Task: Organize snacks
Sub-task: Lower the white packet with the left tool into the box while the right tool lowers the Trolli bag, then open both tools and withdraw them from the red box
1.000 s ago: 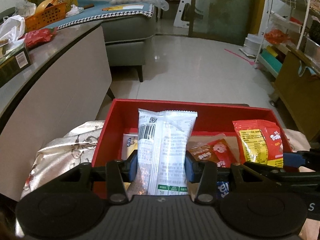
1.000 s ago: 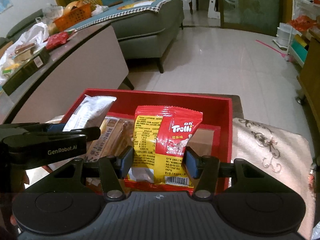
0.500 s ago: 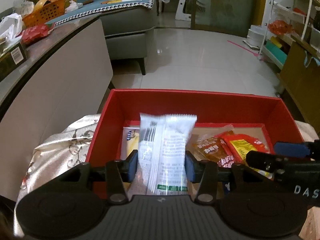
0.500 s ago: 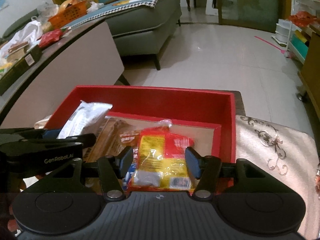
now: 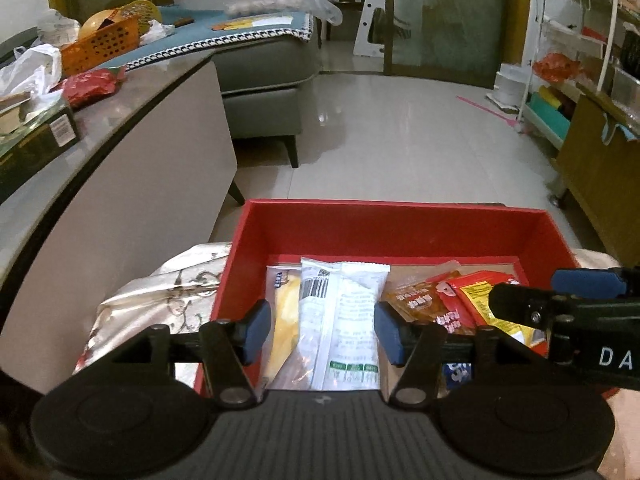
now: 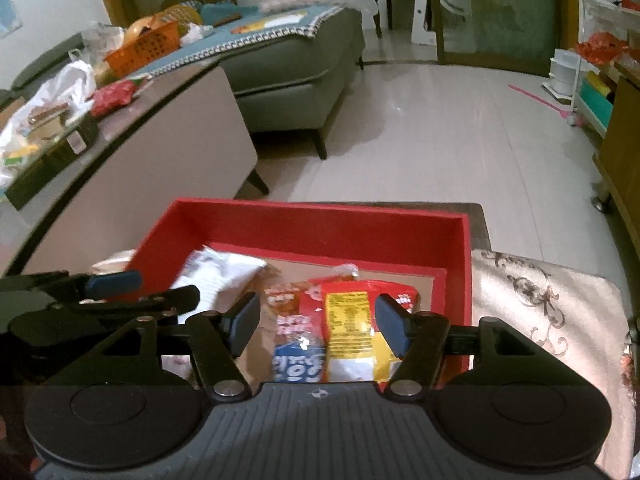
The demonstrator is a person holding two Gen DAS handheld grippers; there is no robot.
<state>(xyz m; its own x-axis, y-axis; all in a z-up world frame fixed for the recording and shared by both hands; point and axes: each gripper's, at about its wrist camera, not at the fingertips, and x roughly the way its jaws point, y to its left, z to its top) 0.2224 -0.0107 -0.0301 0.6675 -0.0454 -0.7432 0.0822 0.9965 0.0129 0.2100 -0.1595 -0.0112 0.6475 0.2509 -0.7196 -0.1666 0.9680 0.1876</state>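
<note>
A red box sits on an embroidered cloth and holds several snacks. A white packet lies flat in it between the pads of my left gripper. Those jaws are opening and no longer press the packet. A red and yellow gummy packet rests in the box on a blue packet. My right gripper is around it, its jaws opening and clear of it. A yellow snack and an orange-brown packet lie beside the white one.
A grey counter runs along the left with a dark carton, a red packet and an orange basket. A grey sofa stands beyond it. A wooden cabinet and wire shelves are on the right.
Both packets went from held upright above the box to lying inside it. Both pairs of jaws have spread apart and let go.
</note>
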